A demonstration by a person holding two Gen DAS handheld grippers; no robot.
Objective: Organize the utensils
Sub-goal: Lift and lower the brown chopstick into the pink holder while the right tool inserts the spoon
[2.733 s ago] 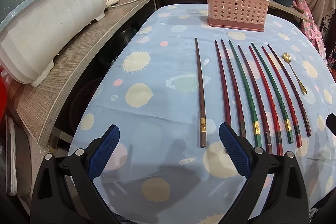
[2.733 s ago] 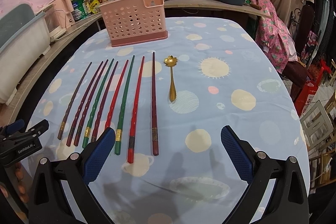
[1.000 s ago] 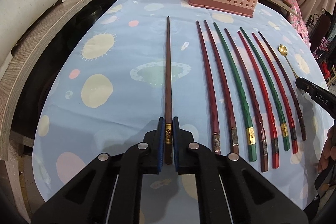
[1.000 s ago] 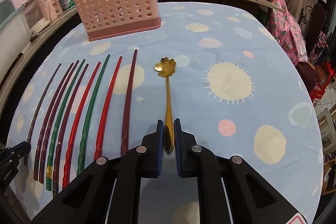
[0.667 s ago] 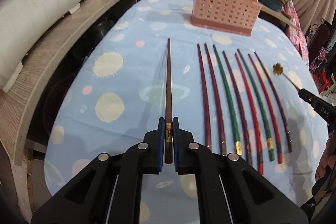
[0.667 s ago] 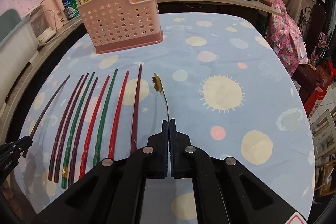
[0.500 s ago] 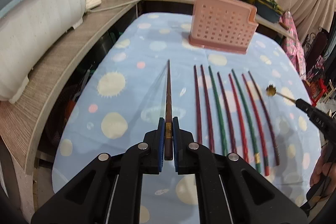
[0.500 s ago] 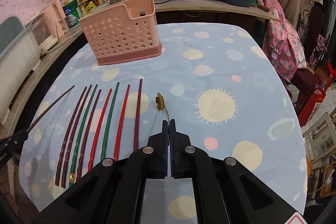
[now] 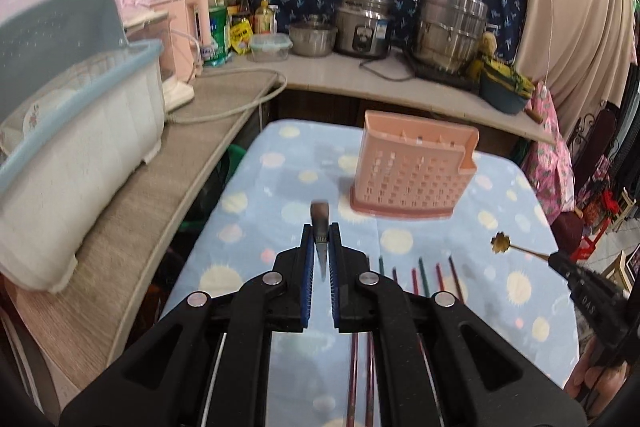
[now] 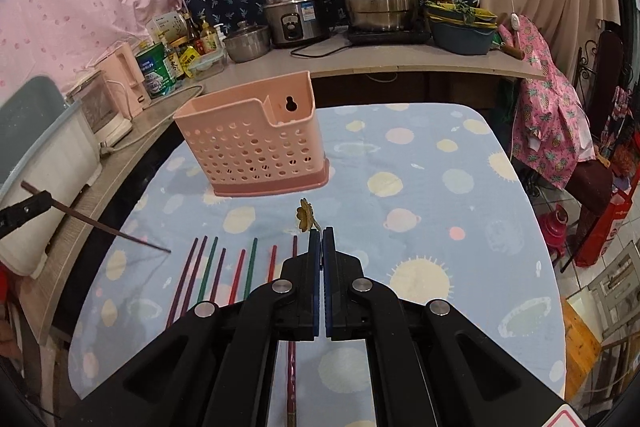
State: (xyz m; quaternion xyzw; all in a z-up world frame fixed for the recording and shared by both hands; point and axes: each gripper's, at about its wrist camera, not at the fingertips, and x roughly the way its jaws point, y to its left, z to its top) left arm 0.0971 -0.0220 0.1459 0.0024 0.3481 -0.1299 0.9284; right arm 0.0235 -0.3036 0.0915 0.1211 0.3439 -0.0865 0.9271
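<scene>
My left gripper (image 9: pixel 320 233) is shut on a brown chopstick (image 9: pixel 319 217) and holds it in the air, pointing down; the chopstick also shows in the right wrist view (image 10: pixel 100 223). My right gripper (image 10: pixel 321 233) is shut on a gold flower-head spoon (image 10: pixel 305 215), lifted above the table; the spoon also shows in the left wrist view (image 9: pixel 501 242). A pink perforated utensil holder (image 10: pixel 252 143) stands ahead of both, and appears in the left wrist view (image 9: pixel 414 175). Several red, green and maroon chopsticks (image 10: pixel 240 269) lie in a row on the blue tablecloth (image 10: pixel 420 187).
A wooden counter (image 9: pixel 132 211) runs along the table's left, with a white dish rack (image 9: pixel 76 131) on it. Pots, a rice cooker (image 10: pixel 296 13) and bottles stand on the counter behind the table. A chair with pink cloth (image 10: pixel 552 123) is at the right.
Both grippers closed on their items and lifted them off the table. The views tilted up and rose; the brown chopstick now hangs steeply and the spoon is higher.
</scene>
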